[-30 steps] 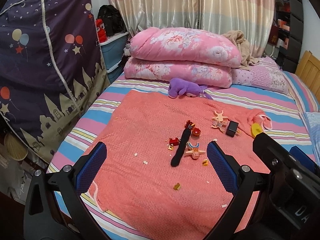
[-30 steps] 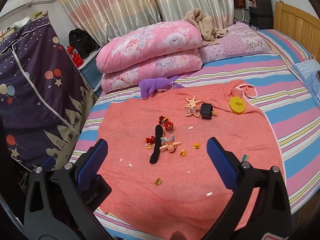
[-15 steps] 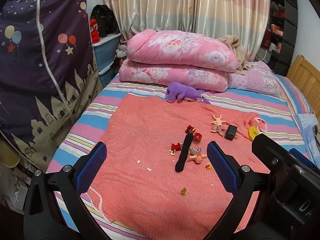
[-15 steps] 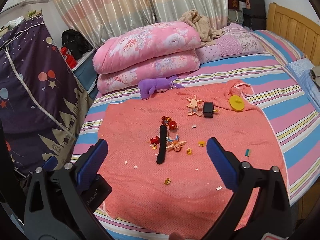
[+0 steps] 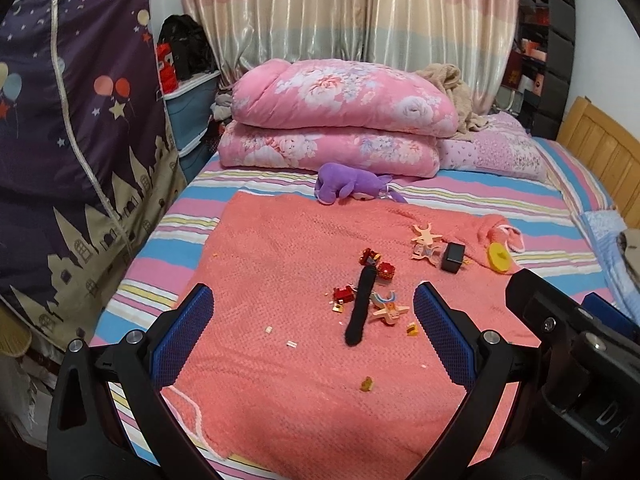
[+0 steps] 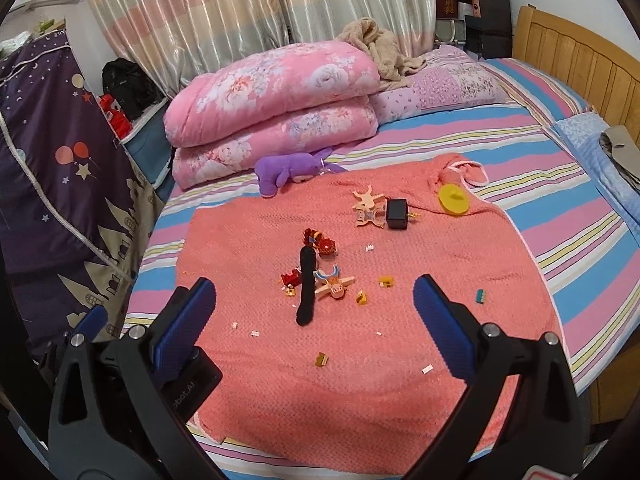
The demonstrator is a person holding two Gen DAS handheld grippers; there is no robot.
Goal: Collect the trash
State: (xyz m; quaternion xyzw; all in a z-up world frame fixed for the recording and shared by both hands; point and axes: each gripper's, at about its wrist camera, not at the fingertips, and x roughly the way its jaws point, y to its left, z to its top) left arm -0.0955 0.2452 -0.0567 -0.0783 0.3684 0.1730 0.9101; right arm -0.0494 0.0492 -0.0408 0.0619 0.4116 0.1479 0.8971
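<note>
A: What are the fingers doing at this moment?

B: The left gripper [image 5: 312, 330] is hanging with its blue pads spread wide and nothing between them. The right gripper [image 6: 314, 316] is doing the same: wide apart, empty. Both are hovering above the near part of the coral blanket [image 5: 280, 400], not touching it.

A: And where is the trash lying from there?

B: Ahead of both pairs of fingers, out in the middle of the blanket. A long black strip [image 5: 361, 307] is lying with its long axis running away from the fingers, nearly in line with them. Red toy bits [image 5: 385, 270] are sitting at its far end, and a small wooden figure [image 5: 388, 309] is touching its right side. Yellow scraps [image 6: 362, 298] and white crumbs [image 6: 255, 333] are scattered around it, the nearest yellow scrap [image 5: 366, 384] lying closest to the fingers.

A: Which hand is nearer?

B: I'm judging it close to even; the strip is framing up between the pads in both views. Since it is running lengthwise, the jaws are already standing across its narrow width. Further back, a black box [image 6: 397, 214] and a yellow disc [image 6: 453, 199] are waiting near the blanket's far right corner.
</note>
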